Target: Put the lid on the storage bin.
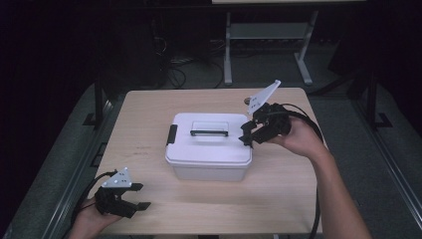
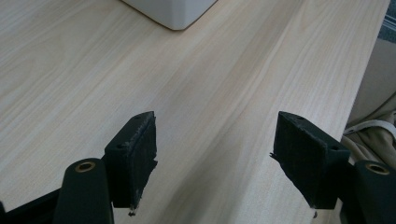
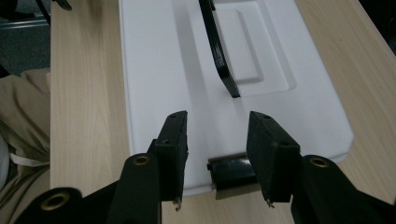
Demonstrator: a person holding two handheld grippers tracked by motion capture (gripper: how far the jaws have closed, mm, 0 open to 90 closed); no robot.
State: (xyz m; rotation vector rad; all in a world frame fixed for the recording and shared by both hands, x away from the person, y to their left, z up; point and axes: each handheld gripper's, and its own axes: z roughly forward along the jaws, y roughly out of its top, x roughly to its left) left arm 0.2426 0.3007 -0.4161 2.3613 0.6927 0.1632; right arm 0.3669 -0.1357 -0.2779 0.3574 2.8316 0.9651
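A white lidded box (image 1: pixel 209 149) stands mid-table, with a black carry handle (image 1: pixel 209 133) lying flat on its lid and a black latch (image 1: pixel 171 134) on its left end. My right gripper (image 1: pixel 247 135) hovers over the box's right end. In the right gripper view, that gripper (image 3: pixel 218 149) is open, its jaws standing either side of the right-end latch (image 3: pixel 232 171) and apart from it; the lid (image 3: pixel 163 84) and handle (image 3: pixel 219 51) lie beyond. My left gripper (image 1: pixel 142 196) rests near the table's front left corner, open (image 2: pixel 217 158) and empty.
Bare wooden tabletop (image 1: pixel 278 189) surrounds the box. A corner of the box (image 2: pixel 170 11) shows far ahead in the left gripper view. The table's edge (image 2: pixel 369 70) runs close to the left gripper. A desk frame (image 1: pixel 268 45) stands on the floor behind.
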